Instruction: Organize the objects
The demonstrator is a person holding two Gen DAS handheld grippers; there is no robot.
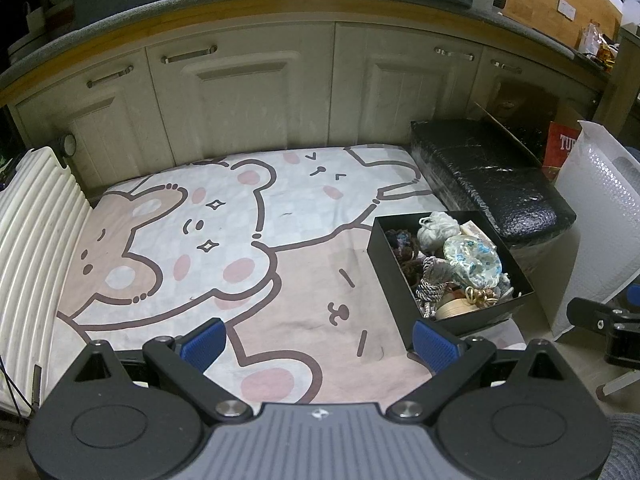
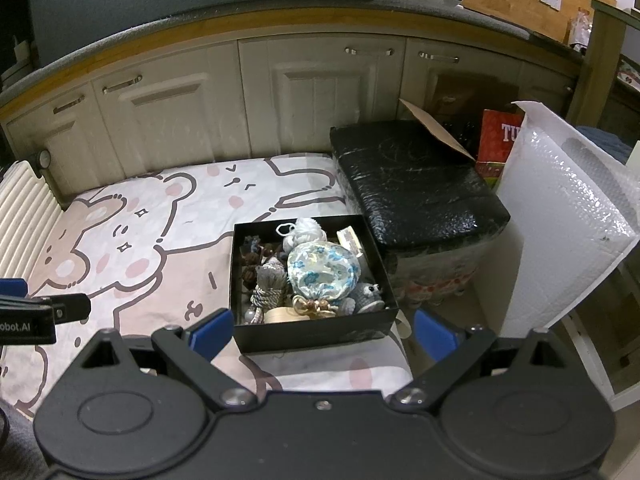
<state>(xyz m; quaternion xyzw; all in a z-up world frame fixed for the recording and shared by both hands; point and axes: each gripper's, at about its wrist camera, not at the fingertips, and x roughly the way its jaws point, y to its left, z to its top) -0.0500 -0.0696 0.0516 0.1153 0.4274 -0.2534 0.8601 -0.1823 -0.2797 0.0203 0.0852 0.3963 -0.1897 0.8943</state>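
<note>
A black open box (image 2: 372,326) sits on a cartoon bear mat (image 2: 168,264) on the floor. It is full of small things: a blue-flowered pouch (image 2: 324,270), a grey rope bundle (image 2: 270,286), a grey knitted toy (image 2: 370,296), a white yarn ball (image 2: 306,230). The box also shows in the left wrist view (image 1: 390,268) at the right. My right gripper (image 2: 324,334) is open and empty just in front of the box. My left gripper (image 1: 320,344) is open and empty over the mat, left of the box.
A black wrapped block (image 2: 416,184) stands right behind the box. A white bubble-wrap envelope (image 2: 568,232) leans to the right. Cream cabinet doors (image 2: 312,104) run along the back. A white ribbed case (image 1: 36,248) lies at the mat's left edge.
</note>
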